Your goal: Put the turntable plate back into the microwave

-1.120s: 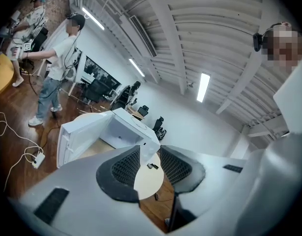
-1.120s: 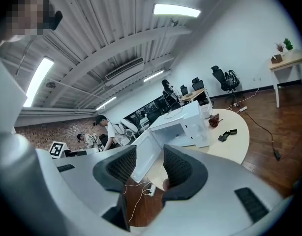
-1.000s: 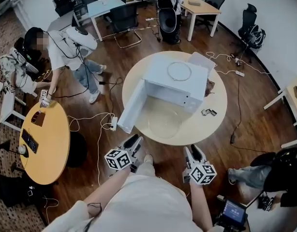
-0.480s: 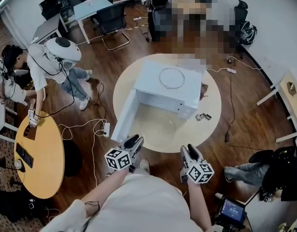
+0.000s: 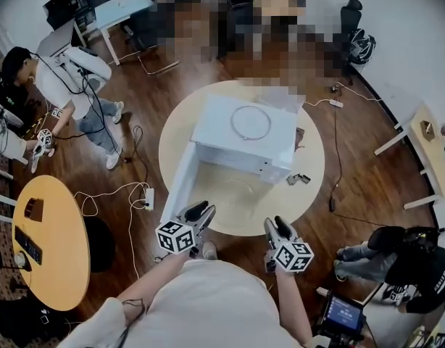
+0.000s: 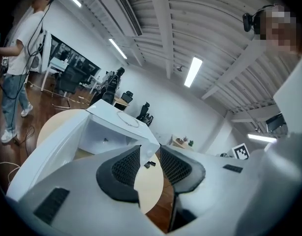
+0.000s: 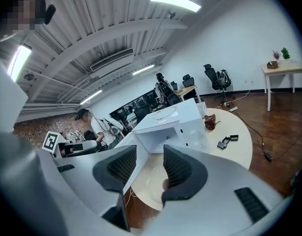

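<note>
Turntable plate (image 5: 239,193), clear glass, faint outline, flat on round worktop (image 5: 313,151) before one open microwave (image 5: 244,133), two claws, left claw (image 5: 196,213), right claw (image 5: 277,228), both apart, empty.

We look along our right gripper (image 7: 150,154): its two black ribbed jaws stand apart, holding nothing. Beyond them we see a white box-shaped microwave (image 7: 185,122), door open, on a round cream desk (image 7: 239,144). A clear glass turntable plate (image 7: 154,183) lies on the desk before the opening. A thin ring (image 7: 166,113) rests on top.
</note>
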Demonstrator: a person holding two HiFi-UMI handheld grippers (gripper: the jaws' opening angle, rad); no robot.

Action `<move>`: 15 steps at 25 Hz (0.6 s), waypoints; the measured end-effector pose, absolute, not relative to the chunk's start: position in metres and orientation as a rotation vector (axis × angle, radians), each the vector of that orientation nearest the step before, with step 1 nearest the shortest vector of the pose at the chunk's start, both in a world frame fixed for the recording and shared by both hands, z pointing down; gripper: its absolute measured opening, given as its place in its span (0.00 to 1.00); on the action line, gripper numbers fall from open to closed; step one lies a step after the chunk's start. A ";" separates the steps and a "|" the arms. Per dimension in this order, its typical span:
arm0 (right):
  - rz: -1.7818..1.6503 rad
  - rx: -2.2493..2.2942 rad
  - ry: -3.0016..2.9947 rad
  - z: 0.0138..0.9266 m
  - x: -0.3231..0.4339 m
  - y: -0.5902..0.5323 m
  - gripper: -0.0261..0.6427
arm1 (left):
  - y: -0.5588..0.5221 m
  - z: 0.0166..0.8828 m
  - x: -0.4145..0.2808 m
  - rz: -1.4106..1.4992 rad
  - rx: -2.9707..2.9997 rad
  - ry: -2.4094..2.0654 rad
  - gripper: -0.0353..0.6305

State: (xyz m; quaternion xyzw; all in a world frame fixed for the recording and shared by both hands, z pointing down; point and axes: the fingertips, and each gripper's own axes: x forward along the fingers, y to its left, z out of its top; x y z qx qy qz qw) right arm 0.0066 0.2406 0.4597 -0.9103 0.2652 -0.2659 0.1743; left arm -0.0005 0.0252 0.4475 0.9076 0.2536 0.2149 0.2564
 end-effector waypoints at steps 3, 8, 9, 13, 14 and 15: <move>-0.793 -2.587 0.719 0.469 0.015 0.239 0.30 | 0.019 0.448 0.006 0.583 2.456 0.701 0.22; -0.835 -2.606 0.676 0.484 0.028 0.235 0.30 | 0.008 0.451 0.019 0.579 2.444 0.713 0.22; -0.840 -2.608 0.672 0.487 0.030 0.233 0.30 | 0.007 0.452 0.020 0.579 2.441 0.714 0.22; -0.853 -2.628 0.667 0.494 0.038 0.229 0.30 | 0.004 0.453 0.026 0.569 2.437 0.726 0.22; -0.856 -2.630 0.666 0.496 0.040 0.227 0.30 | 0.003 0.453 0.028 0.569 2.436 0.727 0.22; -0.864 -2.630 0.665 0.498 0.041 0.226 0.30 | 0.001 0.453 0.029 0.573 2.433 0.723 0.22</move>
